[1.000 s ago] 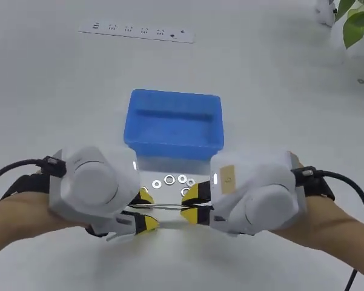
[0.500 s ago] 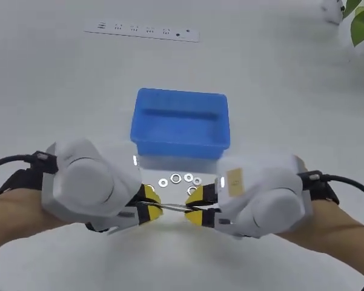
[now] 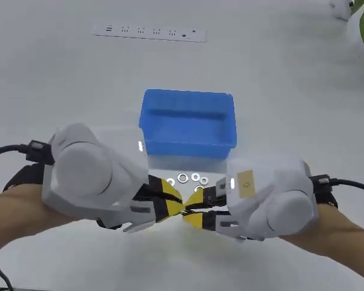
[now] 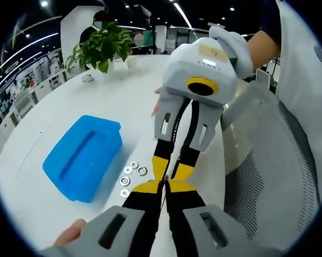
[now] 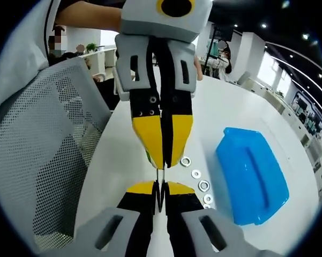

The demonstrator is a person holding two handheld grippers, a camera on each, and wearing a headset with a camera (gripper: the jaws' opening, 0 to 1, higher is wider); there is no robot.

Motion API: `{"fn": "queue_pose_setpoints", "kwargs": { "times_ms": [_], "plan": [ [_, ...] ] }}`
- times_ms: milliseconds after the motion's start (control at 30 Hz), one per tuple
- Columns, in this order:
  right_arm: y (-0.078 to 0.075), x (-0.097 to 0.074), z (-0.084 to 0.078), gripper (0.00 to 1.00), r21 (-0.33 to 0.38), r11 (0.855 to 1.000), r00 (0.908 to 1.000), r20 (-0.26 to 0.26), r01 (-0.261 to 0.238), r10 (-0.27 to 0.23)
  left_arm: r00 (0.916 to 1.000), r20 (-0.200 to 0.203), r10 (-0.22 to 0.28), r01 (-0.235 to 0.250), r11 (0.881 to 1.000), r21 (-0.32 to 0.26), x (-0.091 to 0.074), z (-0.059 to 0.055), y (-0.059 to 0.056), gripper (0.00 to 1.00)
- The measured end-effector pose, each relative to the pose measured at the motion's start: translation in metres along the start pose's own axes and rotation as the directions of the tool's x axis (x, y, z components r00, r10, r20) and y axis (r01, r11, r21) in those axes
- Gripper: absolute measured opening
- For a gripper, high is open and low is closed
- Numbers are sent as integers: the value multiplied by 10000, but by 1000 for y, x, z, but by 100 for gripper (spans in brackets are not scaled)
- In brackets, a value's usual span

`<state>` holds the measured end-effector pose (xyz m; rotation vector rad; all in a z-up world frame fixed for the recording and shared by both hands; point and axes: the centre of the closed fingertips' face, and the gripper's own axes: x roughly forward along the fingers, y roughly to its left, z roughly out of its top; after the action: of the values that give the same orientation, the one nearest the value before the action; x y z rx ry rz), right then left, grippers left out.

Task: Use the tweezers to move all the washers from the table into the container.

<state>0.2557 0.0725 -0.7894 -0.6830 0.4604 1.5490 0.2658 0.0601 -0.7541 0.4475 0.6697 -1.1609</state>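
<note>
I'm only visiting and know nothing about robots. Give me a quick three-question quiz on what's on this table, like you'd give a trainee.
1. True or false: the washers lie inside the container.
2. How do the left gripper and the right gripper stand? A) far apart B) tip to tip, jaws shut C) one over the container
3. Fill in: the thin metal tool between their tips is the ___.

Key: 1 false, they lie on the table in front of the empty container. 2 B. 3 tweezers.
</note>
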Motion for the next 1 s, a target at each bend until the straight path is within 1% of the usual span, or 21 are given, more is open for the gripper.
{"fn": "queue_pose_setpoints", "kwargs": {
  "times_ms": [33,67,100,133,167,233,267,300,333,367,400,467,533,600,633,667,700,767,867,933,1000],
  "plan": [
    [0,0,-1,7,56,10000,10000,-21,7,-7,9999,-78,107,-107,9999,51,-2,-3,3,11],
    [0,0,-2,7,58,10000,10000,-52,27,-26,9999,-83,115,-115,9999,18,-3,-5,4,17],
    [0,-1,-2,7,72,10000,10000,-25,46,-46,9998,-175,85,-87,9999,-84,-5,-9,4,21],
    [0,-1,-2,7,103,9999,10000,4,53,-53,9995,-305,-37,33,9999,-146,-8,-14,3,23],
    [-1,-2,-1,7,136,9999,10000,46,62,-63,9993,-365,-72,67,9999,-146,-9,-16,3,22],
    [-1,-3,0,7,108,9999,9999,108,92,-93,9974,-717,-36,31,10000,-82,-11,-27,4,22],
    [-1,-3,1,7,153,9998,9998,165,82,-84,9950,-1001,-5,7,10000,20,-11,-34,5,20],
    [-2,-3,3,7,207,9998,9997,223,83,-88,9933,-1154,64,-52,9999,101,-11,-37,7,19],
    [-2,-3,3,7,218,9997,9997,241,97,-102,9911,-1308,229,-181,9991,375,-12,-39,10,16],
    [-2,-3,3,7,195,9997,9997,232,115,-119,9916,-1267,262,-210,9989,422,-12,-38,10,13],
    [-2,-3,4,7,190,9998,9997,235,97,-101,9944,-1030,248,-209,9991,382,-12,-32,9,12],
    [-2,-3,4,7,182,9998,9996,257,121,-126,9991,-433,32,-27,9999,119,-12,-18,5,11],
    [-3,-4,6,7,317,9994,9991,385,168,-181,9987,-508,10,3,9997,241,-12,-18,4,10],
    [-4,-4,7,7,331,9993,9988,450,168,-183,9992,-375,-135,146,9995,276,-12,-16,1,9],
    [-3,-4,7,7,319,9994,9988,449,155,-169,9997,-200,-151,154,9998,136,-11,-12,1,9],
    [-3,-4,7,7,298,9994,9988,458,154,-167,9997,-194,-164,167,9997,172,-12,-12,0,9],
    [-3,-5,8,7,322,9994,9986,512,149,-166,9998,-87,-194,196,9996,194,-13,-9,0,9],
    [-4,-6,10,7,652,9978,9967,793,142,-194,9997,173,-198,196,9997,137,-15,-3,0,9],
    [-6,-7,13,7,948,9953,9941,1051,174,-274,9971,731,-190,196,9998,-73,-16,10,-1,9],
    [-6,-6,13,7,946,9954,9939,1066,171,-272,9969,758,-195,203,9998,-91,-15,10,-2,9],
    [-5,-5,11,7,815,9966,9954,934,139,-215,9973,699,-217,221,9997,-52,-11,9,-4,9]
  ]
}}
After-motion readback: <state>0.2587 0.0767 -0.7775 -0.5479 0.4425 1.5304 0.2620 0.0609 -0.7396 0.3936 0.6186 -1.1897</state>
